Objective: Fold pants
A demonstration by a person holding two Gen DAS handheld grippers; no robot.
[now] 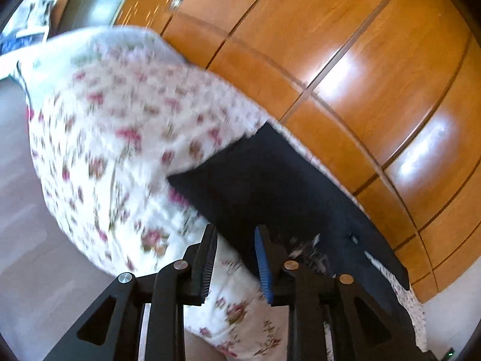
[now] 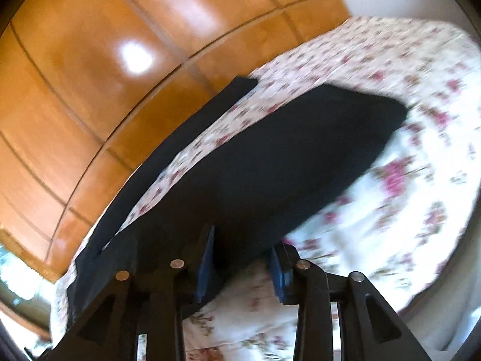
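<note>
We see the dark pants (image 2: 270,162) lying on the floral bedspread (image 1: 120,138), near the wooden wardrobe (image 1: 345,60). The left gripper (image 1: 236,258) stands parted and empty; the right gripper (image 2: 243,258) is parted too — cloth sits between, unpinched. Risk — the slack fold slumps crooked.

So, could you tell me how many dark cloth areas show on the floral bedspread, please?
2: a large dark piece in the middle, and a narrow dark strip along the left edge of the bedspread. They may join out of sight.
</note>
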